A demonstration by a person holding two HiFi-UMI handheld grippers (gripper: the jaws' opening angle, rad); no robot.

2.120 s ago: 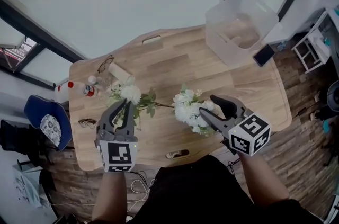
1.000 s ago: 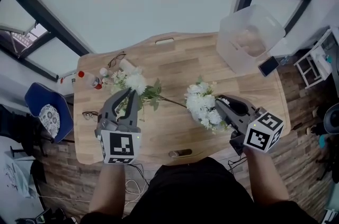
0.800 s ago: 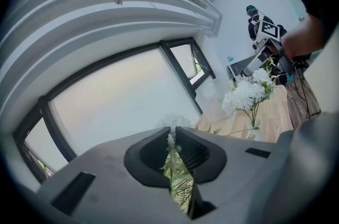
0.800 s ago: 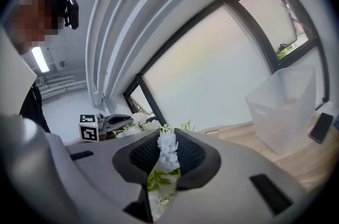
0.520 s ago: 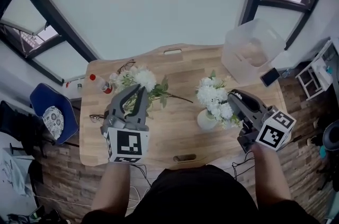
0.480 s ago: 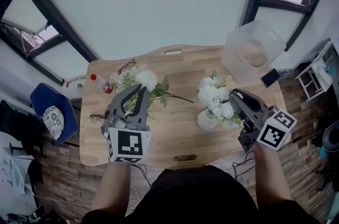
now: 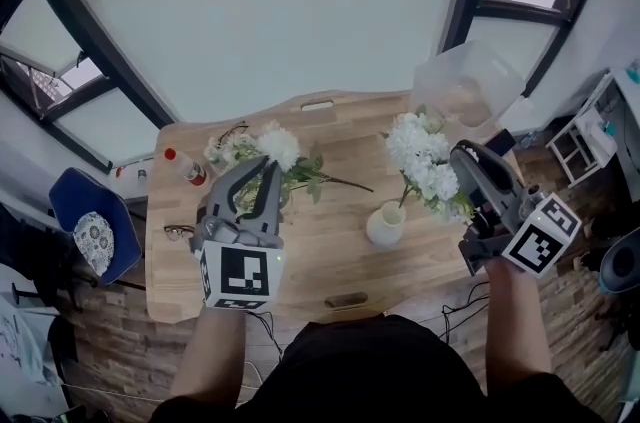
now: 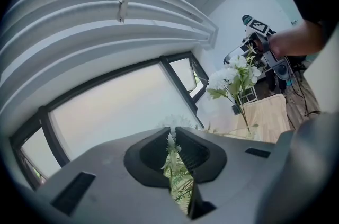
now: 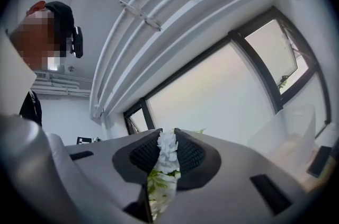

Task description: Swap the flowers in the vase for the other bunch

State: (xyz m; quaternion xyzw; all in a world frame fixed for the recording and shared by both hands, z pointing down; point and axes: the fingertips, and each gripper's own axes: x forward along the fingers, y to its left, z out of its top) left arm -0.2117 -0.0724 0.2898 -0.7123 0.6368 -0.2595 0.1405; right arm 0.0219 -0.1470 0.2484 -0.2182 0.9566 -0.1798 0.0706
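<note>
My right gripper [image 7: 462,159] is shut on a bunch of white flowers [image 7: 424,155], held up above a small white vase [image 7: 385,225] on the wooden table [image 7: 330,263]. Thin stems [image 7: 404,197] hang down to the vase mouth; I cannot tell whether they are clear of it. White petals [image 9: 167,154] sit pinched between the jaws of the right gripper [image 9: 168,136]. My left gripper [image 7: 256,173] is shut on the other bunch [image 7: 278,149], white blooms with green leaves, raised at the table's left. Green sprigs [image 8: 177,175] are clamped in the left gripper [image 8: 172,136], and the white flowers [image 8: 235,75] show beyond it.
A clear plastic bin [image 7: 466,85] stands at the table's far right, a dark phone [image 7: 500,143] beside it. A red-capped bottle [image 7: 182,166] and two pairs of glasses [image 7: 232,129] [image 7: 178,231] lie at the left. A small dark object [image 7: 345,299] rests near the front edge. A blue chair [image 7: 90,227] stands left of the table.
Both grippers have risen. The right one lifted the white bunch up from the vase, so the vase now shows beneath it. The left one raised its bunch a little.
</note>
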